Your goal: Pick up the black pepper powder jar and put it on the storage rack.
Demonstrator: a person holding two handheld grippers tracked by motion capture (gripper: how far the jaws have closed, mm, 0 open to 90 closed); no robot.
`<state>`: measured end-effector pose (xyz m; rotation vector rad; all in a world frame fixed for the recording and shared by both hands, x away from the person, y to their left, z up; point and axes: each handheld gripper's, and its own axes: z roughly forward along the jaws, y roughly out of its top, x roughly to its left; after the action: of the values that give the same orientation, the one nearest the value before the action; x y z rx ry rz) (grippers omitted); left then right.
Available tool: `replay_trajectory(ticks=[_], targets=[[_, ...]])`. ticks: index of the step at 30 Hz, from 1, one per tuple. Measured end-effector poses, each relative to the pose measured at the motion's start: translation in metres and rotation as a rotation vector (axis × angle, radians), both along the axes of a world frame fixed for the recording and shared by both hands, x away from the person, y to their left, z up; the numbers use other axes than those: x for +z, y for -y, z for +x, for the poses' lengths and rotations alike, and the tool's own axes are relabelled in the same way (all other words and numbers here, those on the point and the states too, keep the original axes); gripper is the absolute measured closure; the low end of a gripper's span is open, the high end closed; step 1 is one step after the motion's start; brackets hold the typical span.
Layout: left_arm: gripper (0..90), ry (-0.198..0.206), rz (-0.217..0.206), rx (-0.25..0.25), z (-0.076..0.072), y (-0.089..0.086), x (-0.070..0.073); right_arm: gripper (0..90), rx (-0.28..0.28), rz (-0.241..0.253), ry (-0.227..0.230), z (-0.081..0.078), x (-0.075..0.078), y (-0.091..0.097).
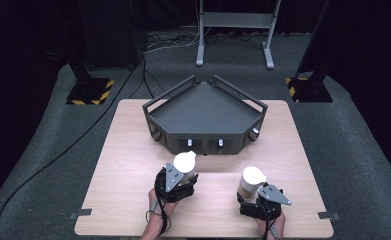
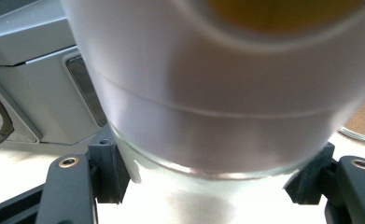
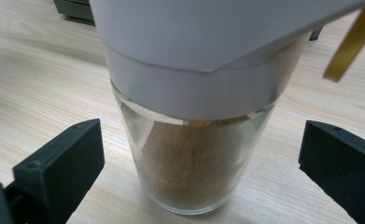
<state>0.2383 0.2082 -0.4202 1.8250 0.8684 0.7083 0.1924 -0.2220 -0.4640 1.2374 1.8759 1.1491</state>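
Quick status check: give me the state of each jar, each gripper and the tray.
Left jar: white-lidded, clamped.
Left gripper: shut on the left jar.
Right jar: upright on the table, lid on, brown powder inside, unclamped.
Right gripper: open, jaws either side of the right jar.
Tray: empty.

Dark tray (image 1: 203,107) blocks table (image 1: 128,150) ahead; sides free.

The high view looked forward and down from above the person's side, taking in the whole table (image 1: 133,150) and the dark tray (image 1: 203,117) beyond. The left gripper view sat very close behind a white-capped jar (image 2: 208,84), with the tray's front (image 2: 35,79) beyond it, as in the high view. The right gripper view faced another jar (image 3: 194,158) closely, the tabletop (image 3: 40,74) stretching behind.
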Motion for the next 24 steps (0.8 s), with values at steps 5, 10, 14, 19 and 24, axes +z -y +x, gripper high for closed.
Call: replay_trajectory(ticks=[5, 10, 14, 19, 24], targets=[[30.4, 0.003, 0.003, 0.009, 0.003, -0.001, 0.001, 0.0, 0.000, 0.000, 0.001, 0.000, 0.000, 0.000], [30.4, 0.001, 0.011, 0.012, 0.006, -0.002, 0.002, 0.0, 0.000, -0.003, 0.000, 0.000, 0.000, -0.001], [30.4, 0.000, 0.011, 0.016, 0.008, -0.002, 0.004, 0.0, -0.002, -0.004, -0.002, 0.000, 0.000, -0.001], [30.4, -0.002, 0.012, 0.017, 0.013, -0.003, 0.006, 0.0, -0.001, -0.005, -0.003, 0.000, 0.001, -0.001], [30.4, -0.010, 0.004, 0.013, 0.018, -0.005, 0.008, 0.0, -0.001, -0.005, -0.005, 0.001, 0.001, -0.001]])
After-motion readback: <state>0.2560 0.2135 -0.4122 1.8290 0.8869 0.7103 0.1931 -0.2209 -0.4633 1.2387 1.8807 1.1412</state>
